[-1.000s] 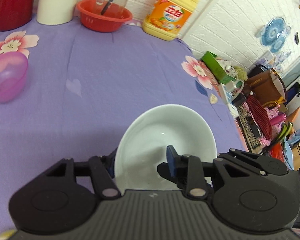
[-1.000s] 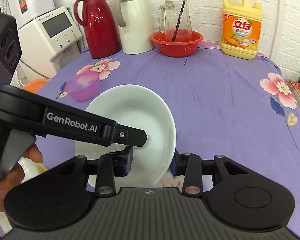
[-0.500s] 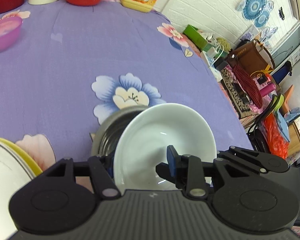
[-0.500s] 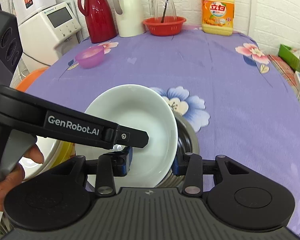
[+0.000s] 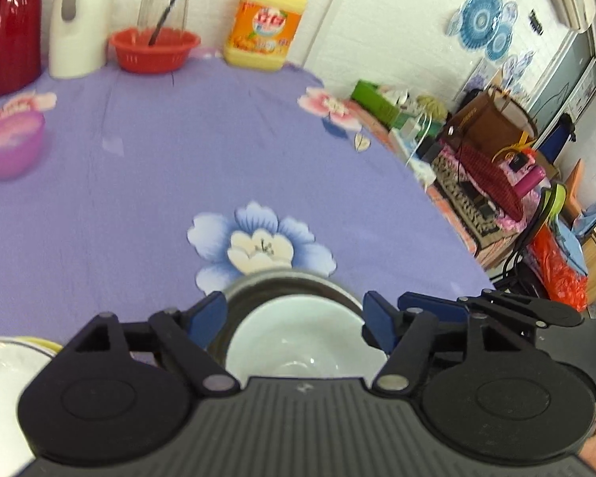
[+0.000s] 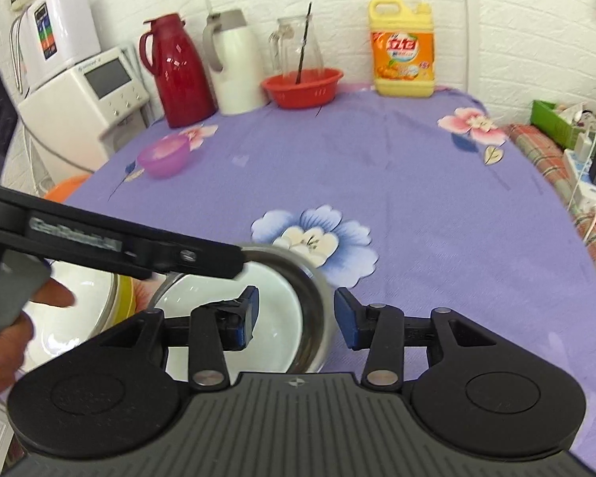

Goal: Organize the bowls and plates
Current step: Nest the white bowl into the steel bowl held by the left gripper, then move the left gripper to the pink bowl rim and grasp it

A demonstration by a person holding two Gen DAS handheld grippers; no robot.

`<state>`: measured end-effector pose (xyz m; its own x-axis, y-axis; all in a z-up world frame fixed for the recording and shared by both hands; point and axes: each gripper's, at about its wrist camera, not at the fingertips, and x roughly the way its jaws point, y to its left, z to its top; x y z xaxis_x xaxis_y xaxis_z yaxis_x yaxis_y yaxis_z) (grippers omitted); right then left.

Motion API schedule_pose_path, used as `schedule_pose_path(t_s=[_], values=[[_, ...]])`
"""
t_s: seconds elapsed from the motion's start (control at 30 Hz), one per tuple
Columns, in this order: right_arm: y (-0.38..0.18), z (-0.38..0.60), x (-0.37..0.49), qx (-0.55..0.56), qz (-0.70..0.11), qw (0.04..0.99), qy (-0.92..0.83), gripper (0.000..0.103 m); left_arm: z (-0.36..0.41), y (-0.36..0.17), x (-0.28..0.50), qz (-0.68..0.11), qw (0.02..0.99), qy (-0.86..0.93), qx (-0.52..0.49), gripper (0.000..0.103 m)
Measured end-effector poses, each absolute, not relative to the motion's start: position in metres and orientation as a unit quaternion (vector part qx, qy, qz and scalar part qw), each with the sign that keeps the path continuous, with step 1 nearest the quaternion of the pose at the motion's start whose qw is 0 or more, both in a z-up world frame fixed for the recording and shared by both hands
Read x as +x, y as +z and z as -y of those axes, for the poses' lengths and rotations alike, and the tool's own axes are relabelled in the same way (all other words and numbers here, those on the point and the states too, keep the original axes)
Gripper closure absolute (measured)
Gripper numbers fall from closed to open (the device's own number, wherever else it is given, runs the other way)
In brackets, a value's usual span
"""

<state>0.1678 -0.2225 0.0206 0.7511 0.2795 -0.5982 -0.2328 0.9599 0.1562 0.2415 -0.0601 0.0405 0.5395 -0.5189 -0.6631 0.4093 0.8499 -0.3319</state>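
White brick wall (image 6: 516, 39) behind a table under purple floral cloth (image 6: 417, 198).

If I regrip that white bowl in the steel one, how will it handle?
The white bowl looks glazed, so probably slippery at the rim. Likely ceramic: stiff, heavy, chippable. Nested in the steel bowl, it may slide or clink.

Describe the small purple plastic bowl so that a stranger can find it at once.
On the purple flowered tablecloth, look toward the far left, before the red thermos jug. The small purple plastic bowl stands alone beside a pink flower print; unlike the red basket, it is translucent and empty.
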Motion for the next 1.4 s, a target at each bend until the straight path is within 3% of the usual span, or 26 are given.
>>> schedule_pose_path(t_s=[0.07,0.17,0.77,1.4], values=[[0.023,0.228,0.169,0.046,-0.321,0.936,0.138,0.019,0.052,0.048,0.239,-0.386,0.881,-0.263,-0.07,0.031],[0.023,0.234,0.173,0.062,-0.32,0.935,0.139,0.0,0.039,0.051,0.235,-0.375,0.892,-0.245,-0.062,0.03],[0.038,0.172,0.243,0.048,-0.341,0.92,0.188,0.0,-0.056,0.055,0.254,-0.329,0.935,-0.13,-0.033,0.03],[0.029,0.058,0.366,-0.02,-0.382,0.891,0.245,0.0,-0.167,0.019,0.37,-0.372,0.921,-0.055,-0.104,0.03]])
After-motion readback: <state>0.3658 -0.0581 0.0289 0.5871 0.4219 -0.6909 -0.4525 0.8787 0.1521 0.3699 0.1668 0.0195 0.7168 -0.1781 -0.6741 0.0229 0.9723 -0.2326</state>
